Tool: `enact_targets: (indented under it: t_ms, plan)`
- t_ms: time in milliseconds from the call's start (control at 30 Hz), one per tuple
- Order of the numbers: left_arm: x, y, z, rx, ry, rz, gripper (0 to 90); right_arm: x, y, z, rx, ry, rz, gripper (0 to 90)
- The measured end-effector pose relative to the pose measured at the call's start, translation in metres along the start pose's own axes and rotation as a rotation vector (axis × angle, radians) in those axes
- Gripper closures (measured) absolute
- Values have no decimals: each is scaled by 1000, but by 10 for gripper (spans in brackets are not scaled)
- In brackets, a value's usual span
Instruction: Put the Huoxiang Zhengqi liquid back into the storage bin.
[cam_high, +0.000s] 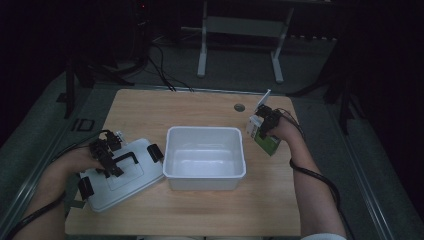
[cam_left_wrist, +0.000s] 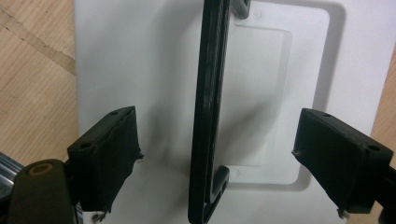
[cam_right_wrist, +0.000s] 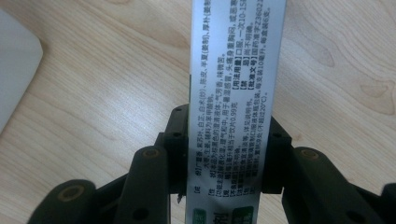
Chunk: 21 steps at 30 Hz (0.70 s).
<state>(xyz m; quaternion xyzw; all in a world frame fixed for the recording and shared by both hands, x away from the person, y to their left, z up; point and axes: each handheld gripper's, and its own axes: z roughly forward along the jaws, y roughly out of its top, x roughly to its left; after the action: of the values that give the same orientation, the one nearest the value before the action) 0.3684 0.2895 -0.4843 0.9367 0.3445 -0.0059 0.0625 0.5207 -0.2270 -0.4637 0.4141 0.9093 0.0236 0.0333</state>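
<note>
My left gripper (cam_high: 106, 159): hovering over the white lid (cam_high: 120, 176), jaws spread wide with the lid's black handle (cam_left_wrist: 208, 112) standing between them; neither pad touches it in the left gripper view
Lid: lying flat on the wooden table (cam_high: 200, 210) to the left of the tub, black clips at its edges, near corner close to the table's front edge
My right gripper (cam_high: 264, 125): pinching a small box (cam_right_wrist: 233, 93), both pads pressed on its narrow sides in the right gripper view
Box: white face covered in small printed text, green on its other faces (cam_high: 267, 142); held tilted above the table at the right, near the far edge, apart from the tub
Tub (cam_high: 205, 158): white, rectangular, open on top, standing in the middle of the table between my two hands; a rounded corner of it shows at the left edge of the right gripper view (cam_right_wrist: 16, 79)
My hands: left forearm comes in at the lower left, right forearm at the lower right with the cable trailing along it
</note>
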Motion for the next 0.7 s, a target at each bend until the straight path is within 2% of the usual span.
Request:
enact_targets:
  t_ms: [167,433,633,700]
  plan:
    - [0,0,-1,1,1,-2,142,2,-3,-3,0,1,-23,640]
    - [0,-1,-3,-1,5,-3,142,9,-13,-12,20,-7,-116,639]
    - [-1,-1,-5,2,9,-1,142,13,-22,-13,31,-2,-145,639]
    - [-2,-1,-5,0,11,-1,142,13,-25,-14,25,18,-143,639]
